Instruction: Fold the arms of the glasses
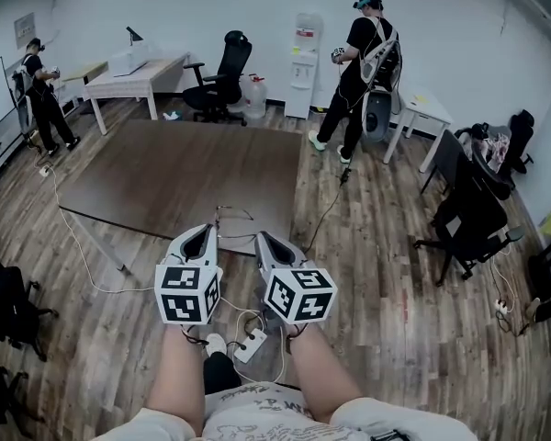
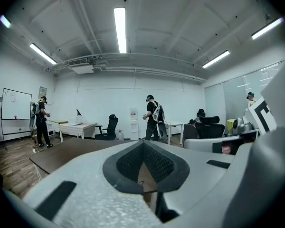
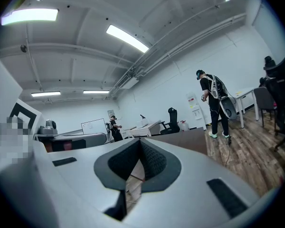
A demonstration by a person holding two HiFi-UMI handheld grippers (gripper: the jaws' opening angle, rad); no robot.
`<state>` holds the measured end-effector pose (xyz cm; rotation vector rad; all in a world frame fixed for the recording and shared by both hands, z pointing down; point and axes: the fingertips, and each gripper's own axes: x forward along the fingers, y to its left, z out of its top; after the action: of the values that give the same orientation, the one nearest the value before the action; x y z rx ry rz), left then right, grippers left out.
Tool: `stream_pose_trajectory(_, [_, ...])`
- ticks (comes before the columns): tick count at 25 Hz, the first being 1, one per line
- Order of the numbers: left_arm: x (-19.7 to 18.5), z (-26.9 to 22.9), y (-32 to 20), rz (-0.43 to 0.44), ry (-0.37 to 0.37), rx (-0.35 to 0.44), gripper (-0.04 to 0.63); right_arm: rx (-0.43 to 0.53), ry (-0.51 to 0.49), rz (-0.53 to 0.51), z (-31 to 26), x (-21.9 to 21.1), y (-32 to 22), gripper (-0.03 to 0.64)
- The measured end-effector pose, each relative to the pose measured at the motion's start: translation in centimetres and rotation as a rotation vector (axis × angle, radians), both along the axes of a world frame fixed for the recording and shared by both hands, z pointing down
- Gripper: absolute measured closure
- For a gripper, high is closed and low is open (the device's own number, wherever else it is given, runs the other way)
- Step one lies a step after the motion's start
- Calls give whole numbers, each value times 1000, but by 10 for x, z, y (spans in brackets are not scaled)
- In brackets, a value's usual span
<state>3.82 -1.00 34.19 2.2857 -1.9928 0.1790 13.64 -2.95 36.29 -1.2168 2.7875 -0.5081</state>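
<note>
A left gripper (image 1: 202, 232) and a right gripper (image 1: 263, 238) are shown, two in all. Two standing people (image 1: 39, 90) (image 1: 358, 62), one brown table (image 1: 184, 168), two white tables (image 1: 138, 76) (image 1: 424, 110) and one water dispenser (image 1: 303, 62) are counted in the room.

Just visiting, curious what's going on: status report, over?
Left gripper shut, empty. Right gripper shut, empty. No glasses in view. Brown table just ahead.

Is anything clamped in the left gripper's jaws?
No, in the left gripper view the left gripper has its jaws closed tip to tip with nothing between them.
</note>
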Motion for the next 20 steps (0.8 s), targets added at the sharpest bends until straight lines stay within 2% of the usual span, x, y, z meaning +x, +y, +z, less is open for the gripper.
stream_pose_trajectory(7, [-35,8,-45,16,8,-4,581,4,16,16,4,-34,-45,604])
stream_pose_trajectory(15, [-97,16,-116,55,46,-27,581,-6,69,37,8,-99,-108,604])
stream_pose_trajectory(20, [-132,19,-157,124,120,-50,581,-11,97,64,9,-142,-148,604])
